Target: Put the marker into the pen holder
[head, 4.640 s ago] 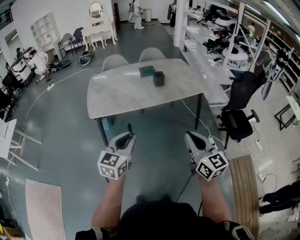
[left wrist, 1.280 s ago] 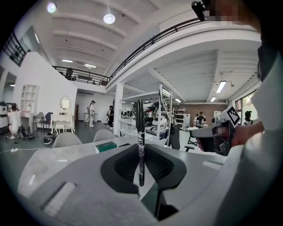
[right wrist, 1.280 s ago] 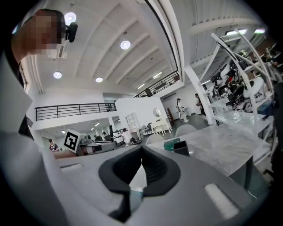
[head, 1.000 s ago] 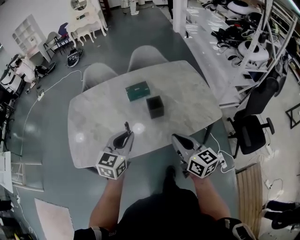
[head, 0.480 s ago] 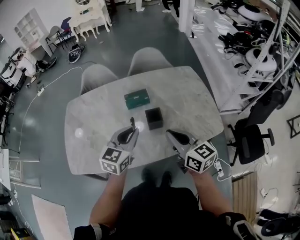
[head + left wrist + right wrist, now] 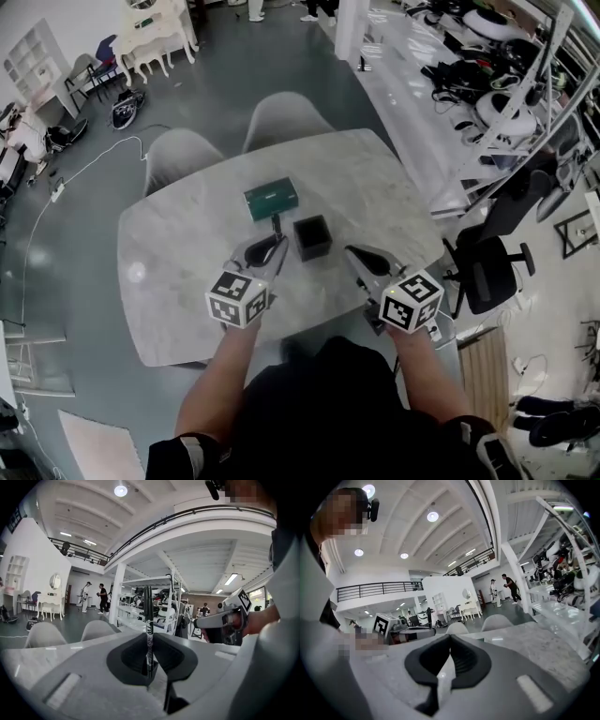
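Jaws of the left gripper (image 6: 269, 249) are clamped on the marker (image 6: 148, 630), which is held upright, likely for a vertical drop. Pen holder (image 6: 312, 237) is set on the surface (image 6: 178, 262) just ahead-right of those jaws. Right gripper (image 6: 361, 259) jaws are closed on nothing, parked aside.

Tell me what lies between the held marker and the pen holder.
Only bare table, seen in the head view, separates the marker, clamped in the left gripper, from the pen holder.
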A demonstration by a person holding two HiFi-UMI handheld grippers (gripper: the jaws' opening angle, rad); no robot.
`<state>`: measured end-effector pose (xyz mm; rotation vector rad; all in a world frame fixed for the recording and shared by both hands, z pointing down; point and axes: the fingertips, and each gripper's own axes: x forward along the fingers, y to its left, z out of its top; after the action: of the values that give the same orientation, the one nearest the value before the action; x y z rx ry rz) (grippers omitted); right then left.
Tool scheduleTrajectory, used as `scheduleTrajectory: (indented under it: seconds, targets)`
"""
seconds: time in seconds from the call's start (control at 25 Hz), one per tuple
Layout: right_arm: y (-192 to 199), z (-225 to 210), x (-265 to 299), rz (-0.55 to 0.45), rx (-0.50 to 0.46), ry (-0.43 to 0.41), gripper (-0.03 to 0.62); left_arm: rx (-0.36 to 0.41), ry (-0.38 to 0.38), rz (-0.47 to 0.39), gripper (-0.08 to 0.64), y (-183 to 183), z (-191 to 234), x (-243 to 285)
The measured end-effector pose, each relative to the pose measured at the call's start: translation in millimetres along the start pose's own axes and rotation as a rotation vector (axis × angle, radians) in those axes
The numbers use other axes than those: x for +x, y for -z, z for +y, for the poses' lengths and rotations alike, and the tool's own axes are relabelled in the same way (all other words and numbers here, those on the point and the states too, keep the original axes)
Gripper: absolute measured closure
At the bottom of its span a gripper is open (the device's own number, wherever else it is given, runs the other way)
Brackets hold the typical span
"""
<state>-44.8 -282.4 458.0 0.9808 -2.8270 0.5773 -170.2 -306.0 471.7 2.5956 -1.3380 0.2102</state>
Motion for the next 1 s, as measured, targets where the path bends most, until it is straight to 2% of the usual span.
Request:
scheduleTrajectory:
  seconds: [0.28,0.6,0.8,1.0]
  targets:
    - [5,1,5,0.012,0.015,0.068,0.589,-0.024,0.072,0.042,0.512,20,8,16]
    - [11,-41,11,0.033,0.043,0.120,0.589,-0.027,0.153,0.064,0.512,34,6,74]
    - [17,-66,18,0.064,0.050,0.115,0.589,-0.047,0.149,0.070,0.512,47,15,107]
    - [16,-85,25,0.079,0.059,0.097,0.589,-0.068,0.135,0.138,0.512,68,17,133]
